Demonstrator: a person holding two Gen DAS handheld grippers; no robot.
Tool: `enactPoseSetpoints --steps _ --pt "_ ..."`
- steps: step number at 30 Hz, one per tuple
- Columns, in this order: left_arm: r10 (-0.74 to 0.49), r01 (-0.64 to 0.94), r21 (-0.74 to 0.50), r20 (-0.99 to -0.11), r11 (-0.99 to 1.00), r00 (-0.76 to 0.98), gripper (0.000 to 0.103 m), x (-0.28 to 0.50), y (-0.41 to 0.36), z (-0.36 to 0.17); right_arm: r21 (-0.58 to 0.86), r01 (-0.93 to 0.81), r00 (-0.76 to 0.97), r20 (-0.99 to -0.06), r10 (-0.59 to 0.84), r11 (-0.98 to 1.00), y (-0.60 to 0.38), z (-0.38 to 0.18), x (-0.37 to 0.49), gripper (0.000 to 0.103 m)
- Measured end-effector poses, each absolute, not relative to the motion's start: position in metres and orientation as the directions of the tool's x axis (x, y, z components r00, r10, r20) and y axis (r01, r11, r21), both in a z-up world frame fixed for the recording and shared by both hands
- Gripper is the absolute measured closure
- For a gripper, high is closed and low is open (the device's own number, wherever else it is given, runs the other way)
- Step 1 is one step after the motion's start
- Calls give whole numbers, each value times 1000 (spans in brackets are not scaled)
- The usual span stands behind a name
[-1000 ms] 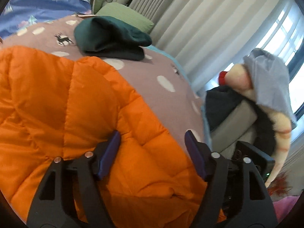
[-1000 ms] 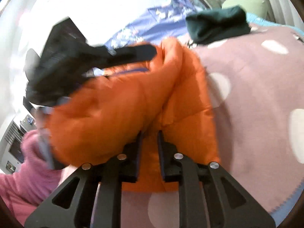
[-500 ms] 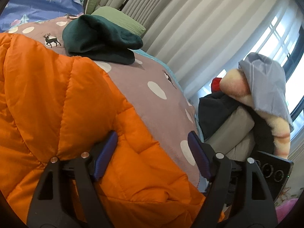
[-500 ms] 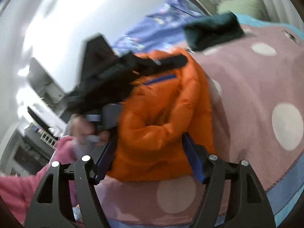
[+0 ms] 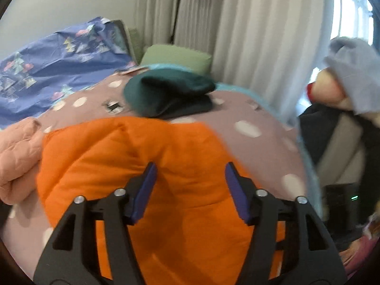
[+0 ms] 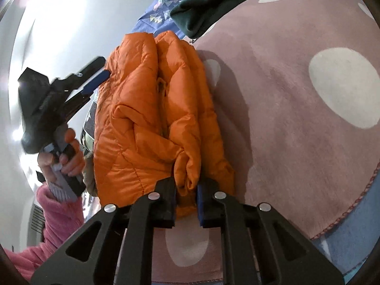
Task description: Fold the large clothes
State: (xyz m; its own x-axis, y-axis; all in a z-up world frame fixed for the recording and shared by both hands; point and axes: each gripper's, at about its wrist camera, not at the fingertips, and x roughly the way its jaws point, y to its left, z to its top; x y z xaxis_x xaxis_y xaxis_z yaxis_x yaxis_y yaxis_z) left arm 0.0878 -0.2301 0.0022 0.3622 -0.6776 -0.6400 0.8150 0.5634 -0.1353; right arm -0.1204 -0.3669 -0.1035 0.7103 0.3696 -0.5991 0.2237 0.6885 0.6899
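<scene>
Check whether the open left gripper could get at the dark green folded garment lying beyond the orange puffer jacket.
Probably yes. The left gripper is open and empty above the orange puffer jacket, and the dark green folded garment lies uncovered on the dotted mauve blanket straight ahead, with nothing between them.

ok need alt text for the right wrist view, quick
The right gripper pinches a fold of a puffy orange quilted jacket bunched on a mauve blanket with white dots. At left, a hand in a pink fleece sleeve holds the left gripper, open.
</scene>
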Motion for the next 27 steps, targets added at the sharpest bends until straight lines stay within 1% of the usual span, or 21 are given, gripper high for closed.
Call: enactPoseSetpoints --steps 3,4,6,10,13,15,16,19,22,24,25,26,27 --pt "-595 804 -93 -723 587 351 34 106 -246 -34 676 218 710 -605 361 704 -368 -108 -112 86" --pt "-577 806 -62 -730 589 365 33 106 -252 -43 666 217 710 -609 353 714 -367 -108 -112 86" --pt "-561 806 -41 -738 590 374 30 107 -262 -54 628 218 709 -628 321 747 -363 -108 -115 86" --pt "-509 806 23 -765 592 396 28 105 -278 -63 569 203 698 -655 289 797 -358 -106 -117 84" --pt "-503 805 36 -764 592 405 28 104 -276 -67 529 187 697 -665 268 828 -357 -97 -126 73" --pt "-509 804 24 -763 594 399 28 103 -276 -68 470 183 710 -671 215 863 -357 -84 -131 64" --pt "-514 804 15 -763 594 393 28 105 -275 -68 438 176 728 -661 183 882 -356 -74 -133 63" --pt "-518 804 -1 -765 594 382 28 106 -274 -68 384 122 788 -598 146 915 -346 -47 -135 63" --pt "-518 804 -1 -766 594 382 27 106 -275 -69 371 39 831 -527 176 928 -334 -36 -130 63" --pt "-521 804 -6 -764 594 380 27 107 -274 -69 353 18 814 -549 191 936 -325 -44 -111 64" --pt "-522 804 -6 -764 594 379 27 106 -274 -69 325 56 788 -594 158 944 -323 -58 -101 66" --pt "-526 804 -13 -763 594 377 27 107 -274 -69 298 105 764 -635 115 949 -323 -71 -95 75" --pt "-533 804 -23 -760 594 372 27 108 -273 -70 300 149 748 -658 92 942 -326 -90 -88 81"
